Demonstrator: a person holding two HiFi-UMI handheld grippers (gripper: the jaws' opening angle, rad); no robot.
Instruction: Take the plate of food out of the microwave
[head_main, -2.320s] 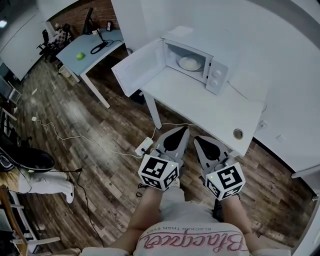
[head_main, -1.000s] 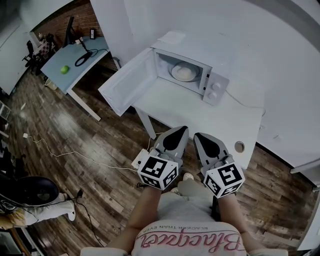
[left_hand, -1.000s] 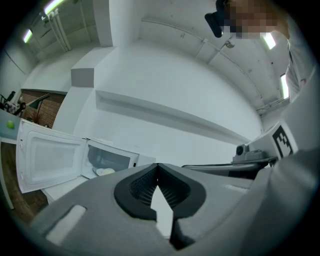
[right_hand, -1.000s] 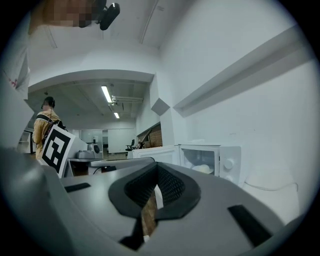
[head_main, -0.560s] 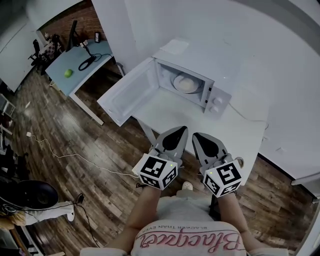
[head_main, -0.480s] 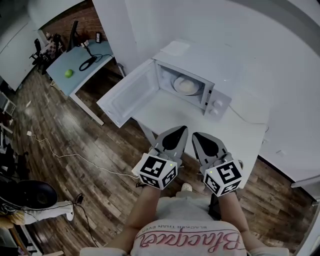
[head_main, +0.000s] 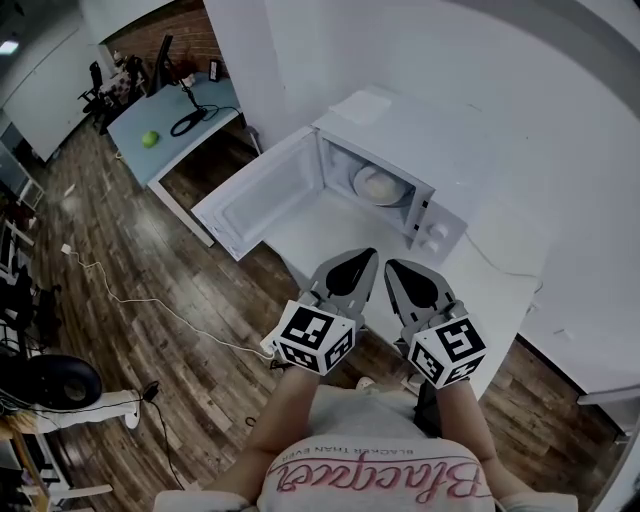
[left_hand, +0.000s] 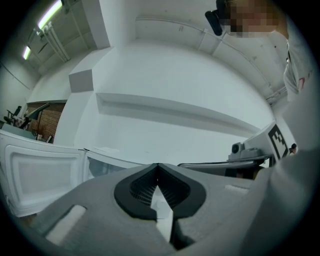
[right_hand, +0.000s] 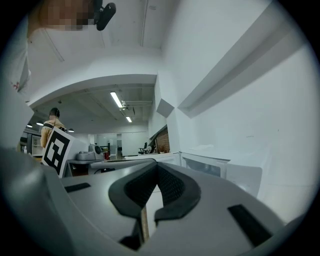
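A white microwave stands on a white table with its door swung wide open to the left. Inside it lies a pale plate of food. My left gripper and right gripper hang side by side over the table's near edge, well short of the microwave's opening. Both are shut with nothing between the fingers. In the left gripper view the shut gripper points at the open door. The right gripper view has the shut gripper with the microwave ahead to its right.
A sheet of paper lies on top of the microwave. At the back left stands a blue desk with a green ball and a black cable. White cables trail over the wooden floor. A white wall runs behind the table.
The microwave and table have drawn nearer in the head view, and the table's near edge is under the gripper tips. Both grippers stay shut and side by side.
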